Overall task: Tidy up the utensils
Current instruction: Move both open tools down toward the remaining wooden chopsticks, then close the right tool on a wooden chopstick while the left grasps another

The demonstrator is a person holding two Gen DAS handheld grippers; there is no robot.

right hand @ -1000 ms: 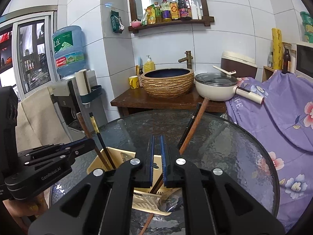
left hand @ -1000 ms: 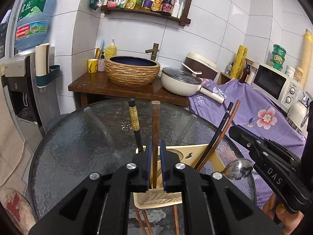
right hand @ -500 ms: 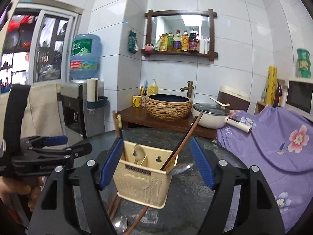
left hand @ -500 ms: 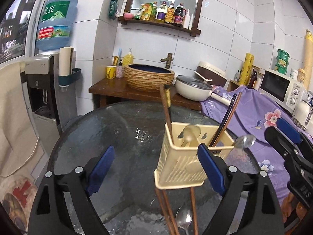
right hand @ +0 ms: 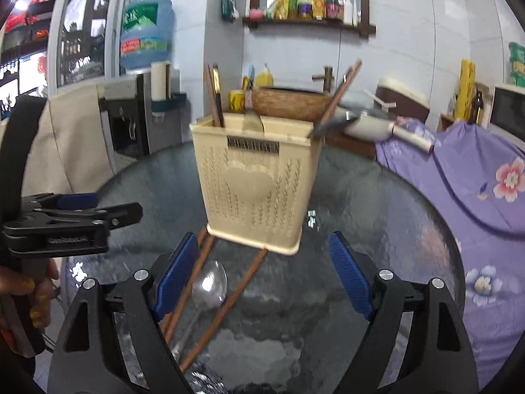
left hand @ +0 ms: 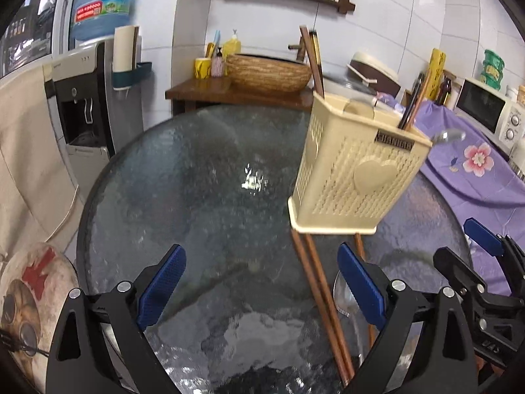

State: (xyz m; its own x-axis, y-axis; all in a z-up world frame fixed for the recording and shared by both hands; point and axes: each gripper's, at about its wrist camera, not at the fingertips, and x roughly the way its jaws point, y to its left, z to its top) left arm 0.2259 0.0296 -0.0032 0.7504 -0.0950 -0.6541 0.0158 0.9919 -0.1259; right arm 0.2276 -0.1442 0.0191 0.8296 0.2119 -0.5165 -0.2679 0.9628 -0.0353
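A cream plastic utensil basket [left hand: 357, 170] [right hand: 259, 184] stands on the round glass table [left hand: 203, 197]. Chopsticks [left hand: 311, 62] [right hand: 215, 95] and a spoon [left hand: 448, 136] stick out of its top. Three brown chopsticks [left hand: 320, 295] [right hand: 236, 295] and a metal spoon [right hand: 210, 284] lie on the glass in front of it. My left gripper [left hand: 262, 287] is open and empty, low over the table left of the loose chopsticks. My right gripper [right hand: 264, 271] is open and empty, above the loose spoon and chopsticks.
A wooden counter with a woven basin [left hand: 269, 72] and a pan [right hand: 370, 124] stands behind the table. A water dispenser [left hand: 88, 98] is at the left. A purple flowered cloth [right hand: 475, 180] covers the right side, with a microwave [left hand: 489, 111] on it.
Both grippers opened and pulled back and down from the basket. The chopstick my left gripper held now stands in the basket. Both views now sit lower over the table.
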